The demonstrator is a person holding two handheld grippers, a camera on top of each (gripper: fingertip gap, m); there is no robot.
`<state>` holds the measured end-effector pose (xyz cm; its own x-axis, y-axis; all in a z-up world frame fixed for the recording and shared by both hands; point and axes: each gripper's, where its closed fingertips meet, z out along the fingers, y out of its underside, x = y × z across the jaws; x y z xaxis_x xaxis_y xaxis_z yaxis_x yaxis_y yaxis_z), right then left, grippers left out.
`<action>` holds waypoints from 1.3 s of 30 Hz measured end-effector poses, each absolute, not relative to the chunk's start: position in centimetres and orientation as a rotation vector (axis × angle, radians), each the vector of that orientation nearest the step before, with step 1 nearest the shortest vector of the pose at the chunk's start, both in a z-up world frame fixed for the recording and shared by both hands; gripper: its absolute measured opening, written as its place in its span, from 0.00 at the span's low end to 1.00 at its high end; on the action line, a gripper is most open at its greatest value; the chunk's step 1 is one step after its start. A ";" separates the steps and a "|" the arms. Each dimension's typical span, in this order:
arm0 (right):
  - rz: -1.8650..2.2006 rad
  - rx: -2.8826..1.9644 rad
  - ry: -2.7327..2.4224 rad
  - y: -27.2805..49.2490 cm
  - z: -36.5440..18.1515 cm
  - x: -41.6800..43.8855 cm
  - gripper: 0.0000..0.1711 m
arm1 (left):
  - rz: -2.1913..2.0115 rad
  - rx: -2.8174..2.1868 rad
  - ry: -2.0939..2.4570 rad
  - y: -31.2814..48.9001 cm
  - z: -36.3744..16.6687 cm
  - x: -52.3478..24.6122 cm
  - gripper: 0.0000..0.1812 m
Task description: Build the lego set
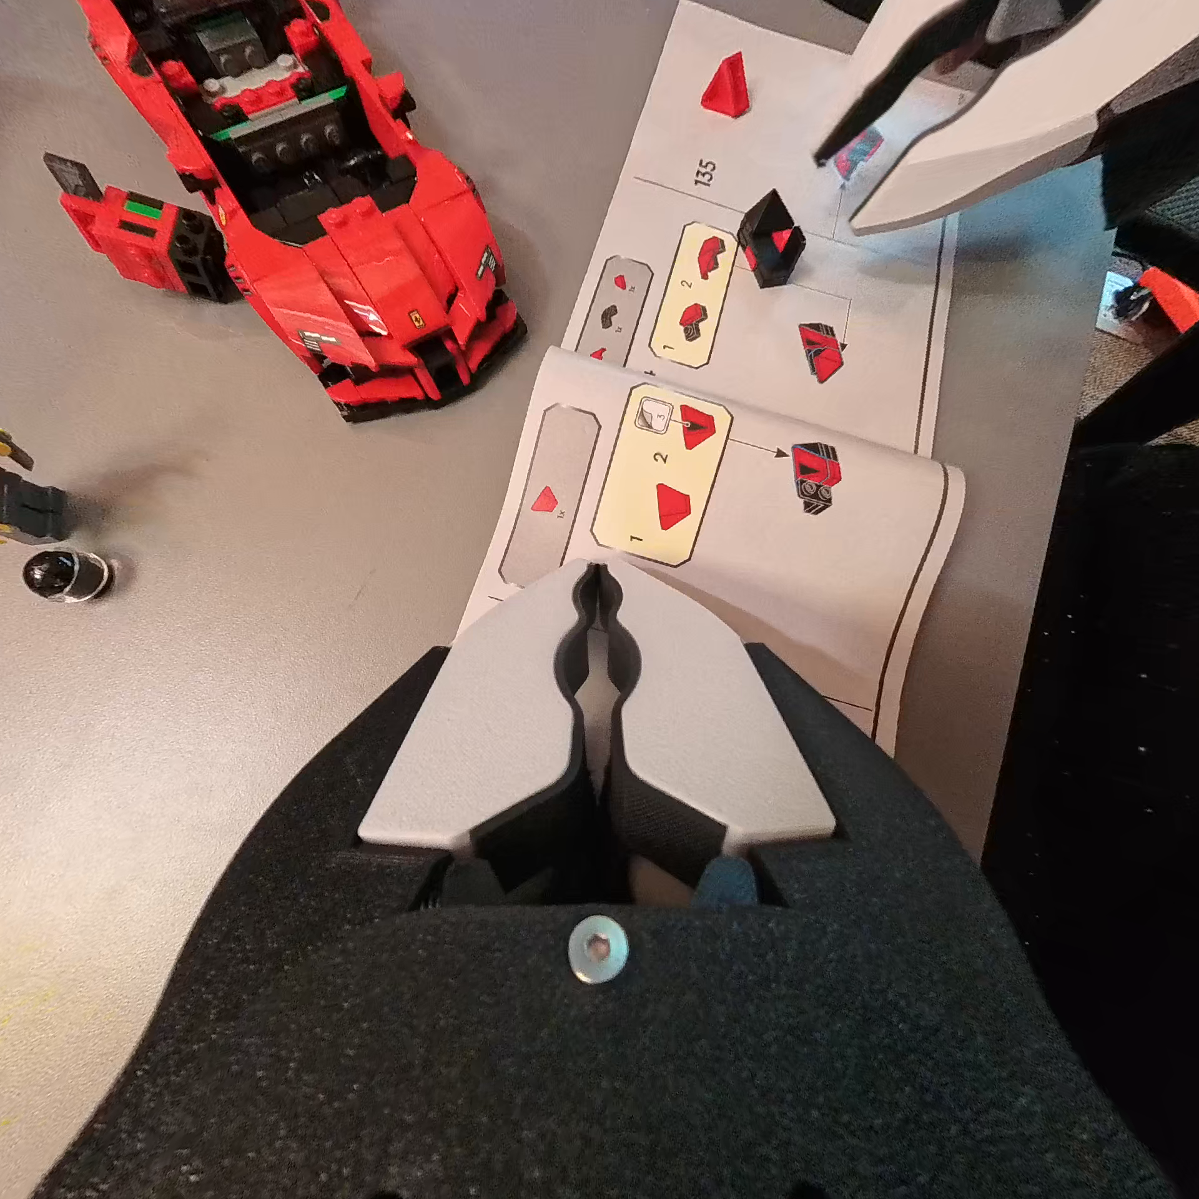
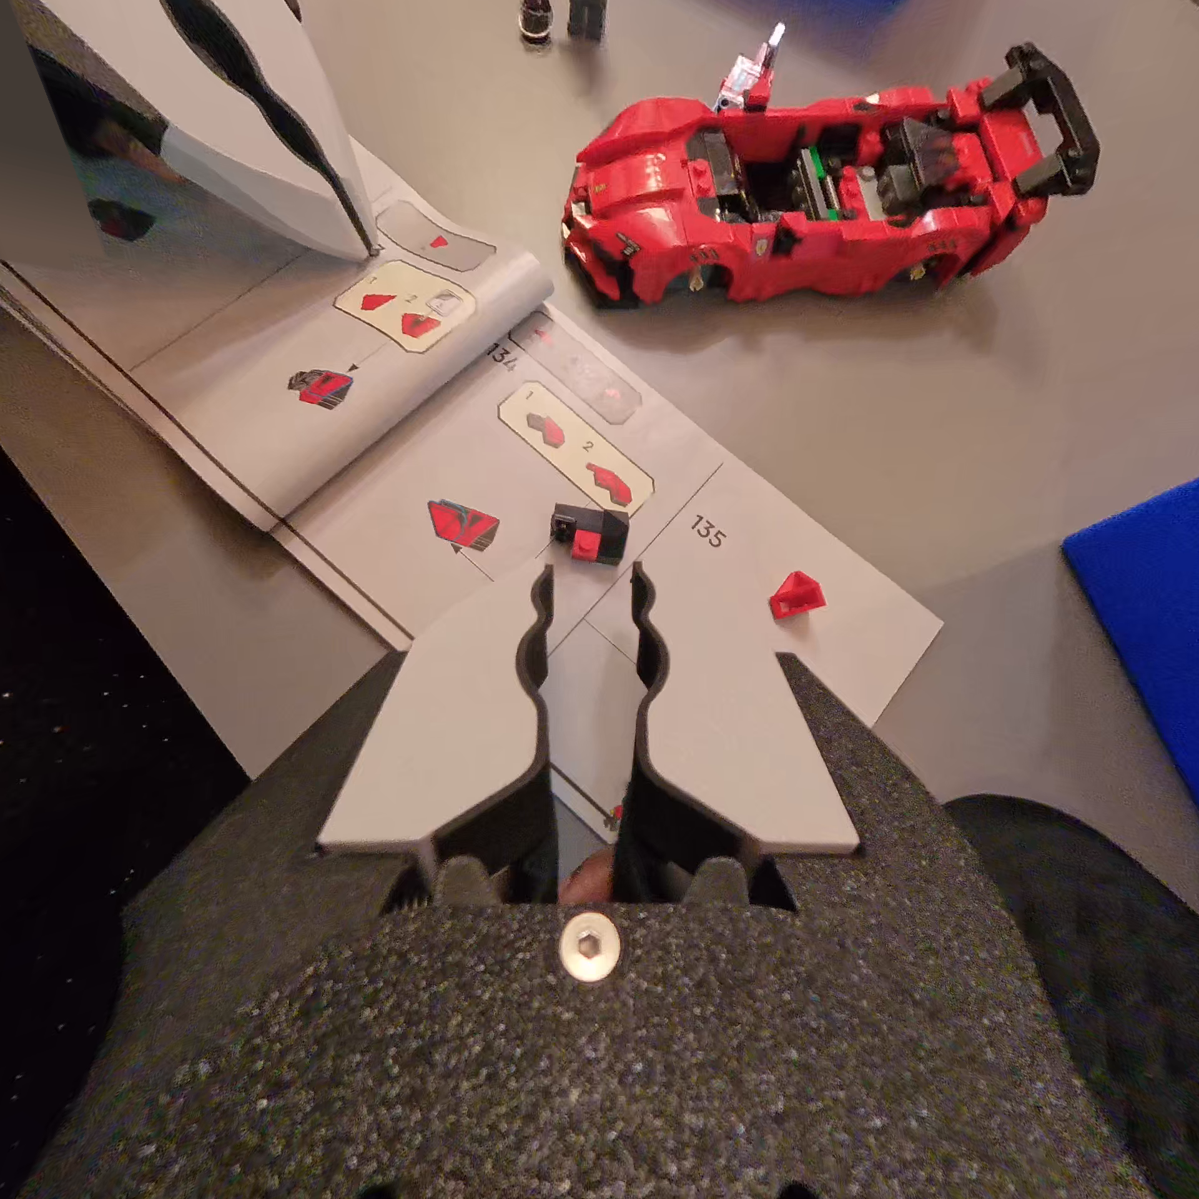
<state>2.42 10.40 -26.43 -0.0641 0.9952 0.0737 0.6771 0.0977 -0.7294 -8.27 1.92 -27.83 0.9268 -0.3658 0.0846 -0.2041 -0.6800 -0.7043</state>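
A small black and red sub-assembly [image 2: 593, 525] lies on the open instruction booklet [image 2: 811, 655], just beyond my right gripper [image 2: 593, 571], which is open and empty with its tips just short of it. A loose red slope piece [image 2: 798, 597] lies on the same page to the right. My left gripper [image 1: 597, 571] is shut and empty, its tip on the booklet's curled page [image 1: 811, 584]. The red car model [image 1: 324, 227], its cabin open on top, stands on the grey table. The left wrist view also shows the sub-assembly [image 1: 772, 240], the red slope [image 1: 726, 87] and the right gripper [image 1: 840, 191].
A red and black side section [image 1: 149, 240] lies beside the car. A black helmet piece [image 1: 65, 574] and dark minifigure parts [image 1: 26, 499] lie at the table's left. A blue flat object [image 2: 1142, 616] lies right of the booklet. The table edge [image 2: 194, 649] drops to dark floor. The gap from one gripper's tips to the other's is roughly 15 cm. The loose red slope piece [image 2: 798, 597] is about 5 cm from my right fingertips and 20 cm from my left. It is also in sight in the left wrist view [image 1: 731, 84]. My left tips are about 20 cm from the red slope [image 1: 726, 87], my right tips only 6 cm. My right wrist view [image 2: 798, 595] looks at it from another angle.
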 end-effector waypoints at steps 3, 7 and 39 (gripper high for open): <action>0.742 -1.662 -1.790 10.3 -26.7 2.5 0.16 | -0.283 -2.339 0.396 1.9 -27.8 -8.3 0.00; 0.737 -1.694 -1.789 10.4 -27.4 2.3 0.22 | -0.274 -2.342 0.391 1.9 -27.8 -8.3 0.00; 0.737 -1.519 -1.965 9.8 -28.0 1.3 0.10 | -0.283 -2.327 0.384 1.9 -27.8 -8.3 0.00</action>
<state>1.28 9.77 -27.95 -0.2157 0.9725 0.0881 0.6746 0.2136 -0.7066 -8.30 1.90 -27.81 0.9305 -0.3554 0.0889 -0.1898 -0.6753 -0.7127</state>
